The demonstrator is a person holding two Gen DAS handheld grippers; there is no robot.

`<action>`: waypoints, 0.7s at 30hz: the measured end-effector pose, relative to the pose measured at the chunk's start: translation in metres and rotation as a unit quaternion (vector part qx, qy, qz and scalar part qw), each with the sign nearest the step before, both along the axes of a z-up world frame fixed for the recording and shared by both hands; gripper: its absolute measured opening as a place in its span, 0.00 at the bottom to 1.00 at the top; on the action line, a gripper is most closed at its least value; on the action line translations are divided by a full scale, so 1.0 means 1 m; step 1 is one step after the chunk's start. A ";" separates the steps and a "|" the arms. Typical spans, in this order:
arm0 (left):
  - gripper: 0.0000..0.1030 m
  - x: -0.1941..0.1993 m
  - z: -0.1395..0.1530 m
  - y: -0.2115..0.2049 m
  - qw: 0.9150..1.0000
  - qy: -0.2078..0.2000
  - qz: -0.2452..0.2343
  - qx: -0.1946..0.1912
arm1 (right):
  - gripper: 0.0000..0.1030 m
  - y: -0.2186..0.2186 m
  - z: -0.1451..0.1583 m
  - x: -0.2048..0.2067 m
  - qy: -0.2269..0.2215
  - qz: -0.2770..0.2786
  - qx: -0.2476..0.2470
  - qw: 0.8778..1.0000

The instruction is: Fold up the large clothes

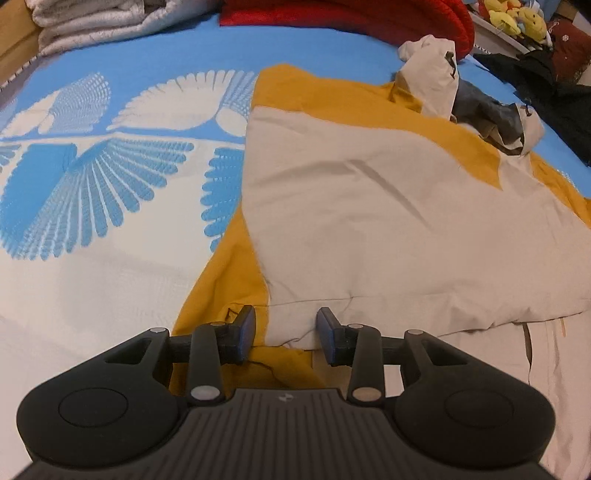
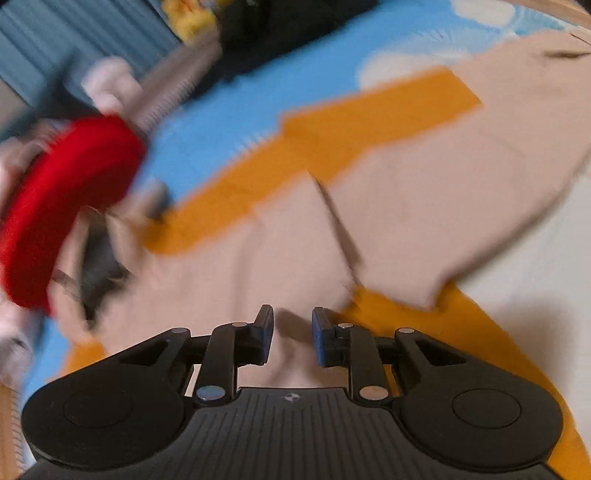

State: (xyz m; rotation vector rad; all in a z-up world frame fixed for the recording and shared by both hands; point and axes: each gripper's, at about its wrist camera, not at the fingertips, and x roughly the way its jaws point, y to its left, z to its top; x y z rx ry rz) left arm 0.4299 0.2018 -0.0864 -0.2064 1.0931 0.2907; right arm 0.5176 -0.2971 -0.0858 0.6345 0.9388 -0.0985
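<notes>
The left claw [image 1: 286, 332] points steeply down with its pads a moderate gap apart, nothing pinched between them. They stand just above the near hem of the jacket [image 1: 388, 206], one pad over mustard cloth, the other over beige. The right claw [image 2: 293, 334] is also parted, a narrower gap, empty, hovering over beige cloth (this view is smeared by motion, so detail is poor).

Outward, the jacket lies spread on the bed [image 1: 110, 258], a beige panel folded over mustard, its hood [image 1: 432, 74] bunched at the far end. The bed cover is blue and white with a feather pattern. Beyond the jacket sit a red cushion [image 1: 351, 14], a pale folded quilt [image 1: 92, 26], dark clothes [image 1: 546, 81] and yellow plush toys [image 1: 513, 18].

Risks, as I judge them: closing on only the top layer would drag the beige panel off the mustard one and undo the fold. A loose thread by the left pad may snag. The bunched hood could leave a lump.
</notes>
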 end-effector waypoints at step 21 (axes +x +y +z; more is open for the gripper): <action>0.45 -0.011 0.044 -0.030 0.998 -0.053 -0.037 -0.006 | 0.29 -0.272 0.011 -0.038 -0.042 -0.228 -0.049 0.972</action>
